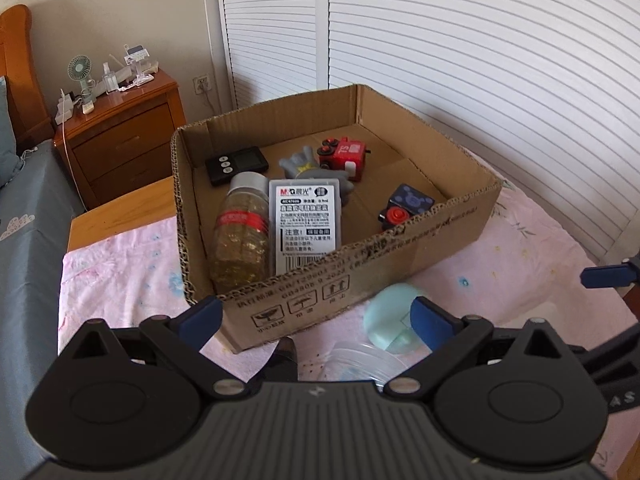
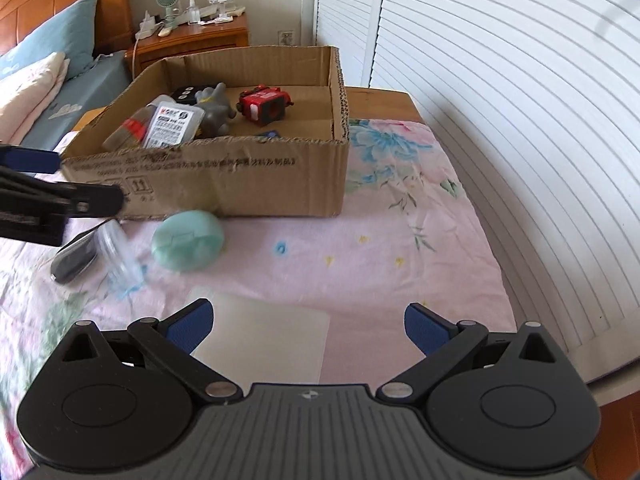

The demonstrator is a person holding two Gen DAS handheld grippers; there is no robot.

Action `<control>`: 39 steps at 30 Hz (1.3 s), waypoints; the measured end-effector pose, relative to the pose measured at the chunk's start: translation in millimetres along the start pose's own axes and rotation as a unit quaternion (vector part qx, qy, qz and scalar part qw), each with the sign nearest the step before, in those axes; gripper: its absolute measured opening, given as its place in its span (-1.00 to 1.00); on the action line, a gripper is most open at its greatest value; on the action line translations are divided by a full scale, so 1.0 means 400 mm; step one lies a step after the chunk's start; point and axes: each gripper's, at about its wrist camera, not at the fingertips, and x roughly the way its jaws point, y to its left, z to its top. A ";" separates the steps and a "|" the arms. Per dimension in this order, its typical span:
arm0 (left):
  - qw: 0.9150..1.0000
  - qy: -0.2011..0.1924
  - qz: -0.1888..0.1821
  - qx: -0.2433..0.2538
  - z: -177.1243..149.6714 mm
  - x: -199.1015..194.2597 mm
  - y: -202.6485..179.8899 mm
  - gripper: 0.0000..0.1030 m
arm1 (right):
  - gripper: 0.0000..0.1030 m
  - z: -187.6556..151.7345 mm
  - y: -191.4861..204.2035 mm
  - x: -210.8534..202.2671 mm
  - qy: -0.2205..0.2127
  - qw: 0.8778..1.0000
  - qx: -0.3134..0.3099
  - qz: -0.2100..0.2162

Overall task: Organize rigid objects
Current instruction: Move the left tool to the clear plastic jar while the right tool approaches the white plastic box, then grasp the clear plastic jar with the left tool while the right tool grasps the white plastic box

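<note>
Both tongs wide open, holding nothing: left gripper (image 1: 316,316), right gripper (image 2: 306,326). Risk: left one can knock mint case (image 2: 188,240) or clear cup (image 2: 116,256) at box's (image 2: 240,184) 6 o'clock, w/ cup rolling away.

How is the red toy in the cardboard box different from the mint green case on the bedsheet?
The red toy is boxy with knobs and black parts; the mint green case is smooth, rounded and plain. The toy sits inside the cardboard box, already put away; the case lies outside on the pink sheet, just before the box's front wall. Both are small, hard objects.
</note>
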 end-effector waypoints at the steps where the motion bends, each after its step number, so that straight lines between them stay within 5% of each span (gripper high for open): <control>1: 1.000 -0.004 0.008 0.006 -0.003 0.004 -0.009 0.98 | 1.00 -0.004 0.000 -0.005 -0.001 1.000 0.001 0.004; 7: 0.998 -0.008 0.051 0.036 -0.027 0.015 -0.049 0.98 | 1.00 -0.019 0.007 -0.037 -0.015 1.000 0.000 0.020; 19: 0.999 0.018 0.047 -0.016 -0.129 -0.025 -0.020 0.98 | 1.00 -0.039 -0.011 -0.063 -0.031 0.999 -0.003 0.032; 29: 0.995 -0.018 0.082 -0.050 -0.228 -0.130 0.003 0.98 | 1.00 -0.079 -0.025 -0.050 -0.017 0.999 -0.004 0.040; 39: 0.990 -0.021 0.049 -0.133 -0.289 -0.139 0.024 0.98 | 1.00 -0.089 -0.016 -0.058 -0.025 0.998 -0.014 0.062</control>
